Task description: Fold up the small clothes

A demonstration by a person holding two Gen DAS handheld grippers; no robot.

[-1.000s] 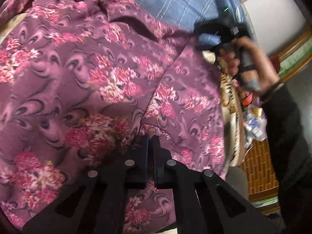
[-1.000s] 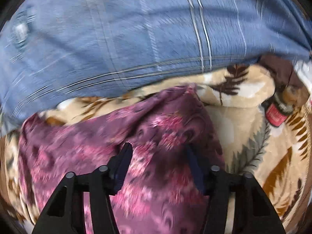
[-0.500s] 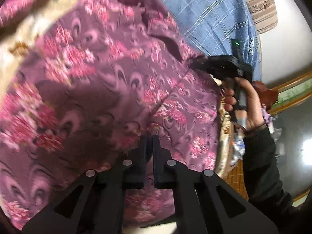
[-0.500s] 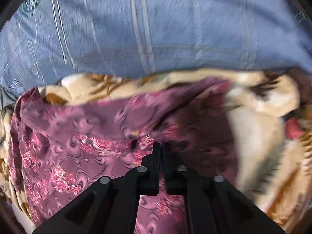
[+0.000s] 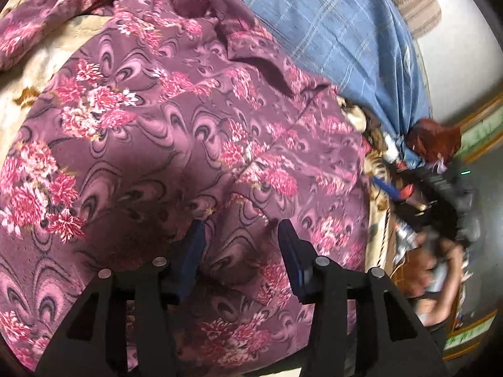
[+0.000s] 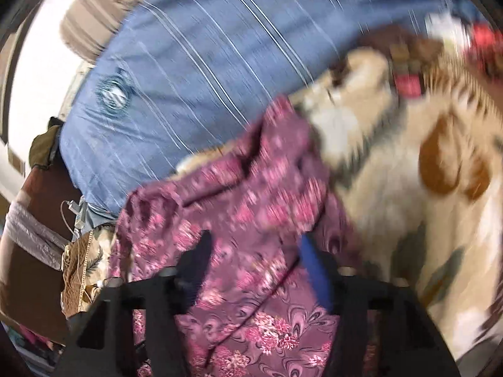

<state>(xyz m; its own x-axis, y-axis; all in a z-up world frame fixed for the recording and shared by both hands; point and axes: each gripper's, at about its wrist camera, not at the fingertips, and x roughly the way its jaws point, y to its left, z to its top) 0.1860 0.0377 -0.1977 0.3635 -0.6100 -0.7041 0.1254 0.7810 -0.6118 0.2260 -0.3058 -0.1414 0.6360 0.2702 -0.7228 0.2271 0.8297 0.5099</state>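
A purple garment with pink flowers (image 5: 188, 132) lies spread over a cream blanket (image 5: 34, 72). My left gripper (image 5: 240, 229) hovers over its near part. The jaws are opening, with a ridge of cloth below the gap and the blue pads (image 5: 193, 251) off it. In the right wrist view, which is blurred, the garment's folded edge (image 6: 251, 194) lies under my right gripper (image 6: 254, 251). Its jaws are opening too, with cloth beneath them and none pinched. From the left wrist view, the right gripper's blue finger (image 5: 385, 187) shows beyond the garment's right edge.
A blue striped sheet (image 5: 330, 31) covers the bed behind the garment. The cream blanket with brown leaves (image 6: 408, 172) stretches to the right. Small clutter (image 5: 405, 238) and a person's hand (image 5: 440, 270) sit by the bed's right side. A striped pillow (image 6: 94, 19) lies at the back.
Both grippers were shut on the garment half a second ago and have now opened and let go. The right gripper has swung away sideways off the garment's far corner.
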